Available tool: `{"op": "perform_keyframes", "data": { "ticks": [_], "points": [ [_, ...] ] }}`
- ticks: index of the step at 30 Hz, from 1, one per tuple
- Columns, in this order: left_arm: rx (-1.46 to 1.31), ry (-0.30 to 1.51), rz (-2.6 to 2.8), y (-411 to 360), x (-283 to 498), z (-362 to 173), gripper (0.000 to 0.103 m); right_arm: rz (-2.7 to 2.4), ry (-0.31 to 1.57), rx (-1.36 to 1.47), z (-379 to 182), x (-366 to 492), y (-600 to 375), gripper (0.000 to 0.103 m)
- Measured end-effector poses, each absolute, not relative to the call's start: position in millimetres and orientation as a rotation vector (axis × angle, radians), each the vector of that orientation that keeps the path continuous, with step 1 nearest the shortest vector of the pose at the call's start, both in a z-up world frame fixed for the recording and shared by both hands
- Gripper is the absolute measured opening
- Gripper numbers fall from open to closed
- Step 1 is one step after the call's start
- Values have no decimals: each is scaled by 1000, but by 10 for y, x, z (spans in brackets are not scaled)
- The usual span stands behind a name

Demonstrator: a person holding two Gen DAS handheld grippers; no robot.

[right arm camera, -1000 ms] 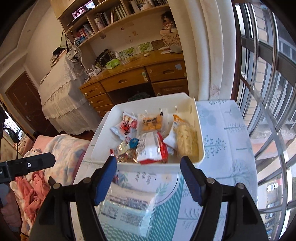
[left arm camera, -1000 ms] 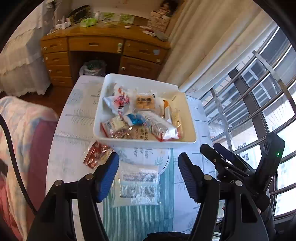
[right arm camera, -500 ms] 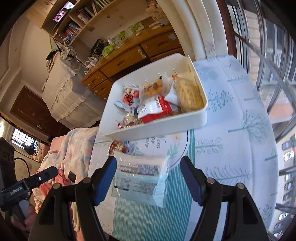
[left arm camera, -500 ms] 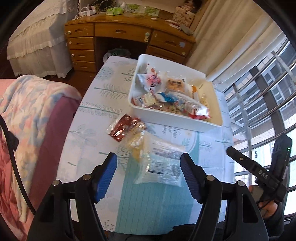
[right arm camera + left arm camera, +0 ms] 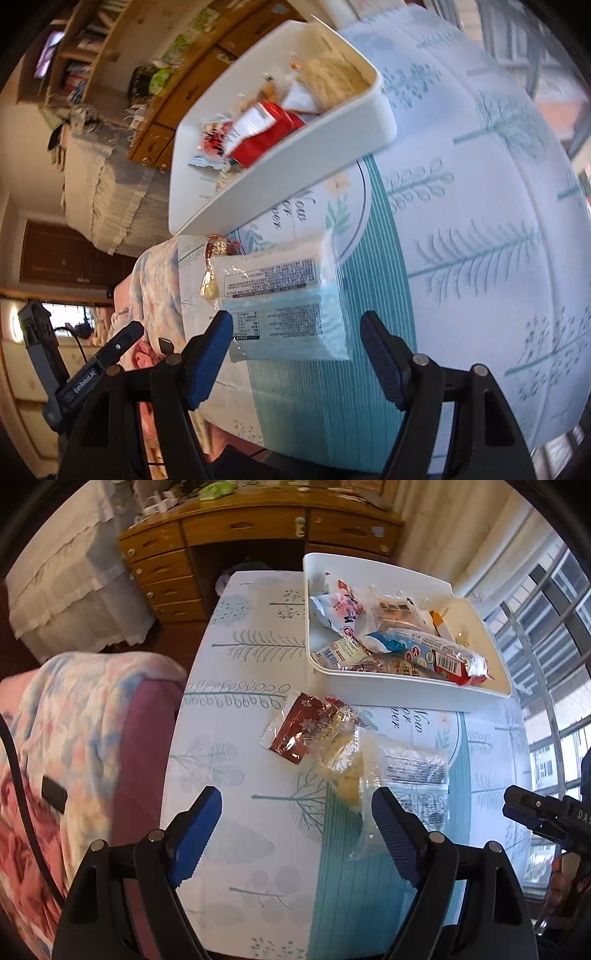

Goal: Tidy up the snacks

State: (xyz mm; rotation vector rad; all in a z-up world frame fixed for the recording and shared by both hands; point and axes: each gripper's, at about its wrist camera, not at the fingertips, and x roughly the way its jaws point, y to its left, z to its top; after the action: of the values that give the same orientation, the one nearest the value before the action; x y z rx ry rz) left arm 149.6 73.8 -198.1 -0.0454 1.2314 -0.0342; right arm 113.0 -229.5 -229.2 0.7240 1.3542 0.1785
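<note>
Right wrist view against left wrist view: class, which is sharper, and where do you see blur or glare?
Left wrist view: sharp, with glare on the red foil packet. Right wrist view: tilted, motion-blurred around the white tray; printed clear packet still readable as text.

Bench (image 5: 236, 746) bare along its left edge and near side, clear pass for my left tool (image 5: 295, 830). White tray (image 5: 406, 690) blocks the far right corner; loose packets (image 5: 354, 753) clutter mid-bench.

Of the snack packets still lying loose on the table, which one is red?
The red foil packet, lying nearest the white tray. The packets beside it are clear: one shows pale yellow snacks, the other a printed label.
</note>
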Motion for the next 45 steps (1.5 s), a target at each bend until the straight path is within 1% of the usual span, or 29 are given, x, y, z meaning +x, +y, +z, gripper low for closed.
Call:
{"op": "perform_keyframes", "data": {
  "ticks": [6,12,14,22,32,34,38,39,40,41,42,43,44,45],
  "points": [
    [67,1224,-185,745,1655,-2118,83,40,1424,940,-2544,970,-2240,71],
    [8,1294,-357,738,1876,-2353,83,-76,1409,1269,-2829,657,-2126,71],
    [8,1313,-400,706,1931,-2444,83,-97,1383,1374,-2911,546,-2071,71],
    [11,1376,-492,623,2072,-2767,83,-165,1243,1621,-3144,290,-1828,71],
    [-282,1493,-535,676,2188,-3260,82,-165,987,1926,-3530,145,-1603,70],
    [-338,1506,-541,681,2191,-3340,82,-171,931,1984,-3601,125,-1574,63],
    [-401,1498,-535,675,2199,-3411,82,-188,873,2017,-3661,146,-1517,54],
    [-415,1495,-533,681,2203,-3425,82,-186,855,2019,-3668,155,-1517,49],
    [-430,1493,-530,688,2213,-3432,81,-190,850,2015,-3673,165,-1518,46],
    [-452,1492,-528,687,2217,-3452,81,-194,854,2011,-3673,167,-1533,46],
    [-467,1490,-527,677,2234,-3464,79,-203,864,2003,-3675,177,-1540,40],
    [-483,1486,-528,675,2243,-3470,74,-213,879,1993,-3677,182,-1549,25],
    [-497,1484,-531,670,2251,-3473,74,-217,881,1989,-3669,187,-1581,20],
    [-501,1481,-531,680,2264,-3466,74,-214,883,1993,-3695,154,-1628,19]
  ]
}}
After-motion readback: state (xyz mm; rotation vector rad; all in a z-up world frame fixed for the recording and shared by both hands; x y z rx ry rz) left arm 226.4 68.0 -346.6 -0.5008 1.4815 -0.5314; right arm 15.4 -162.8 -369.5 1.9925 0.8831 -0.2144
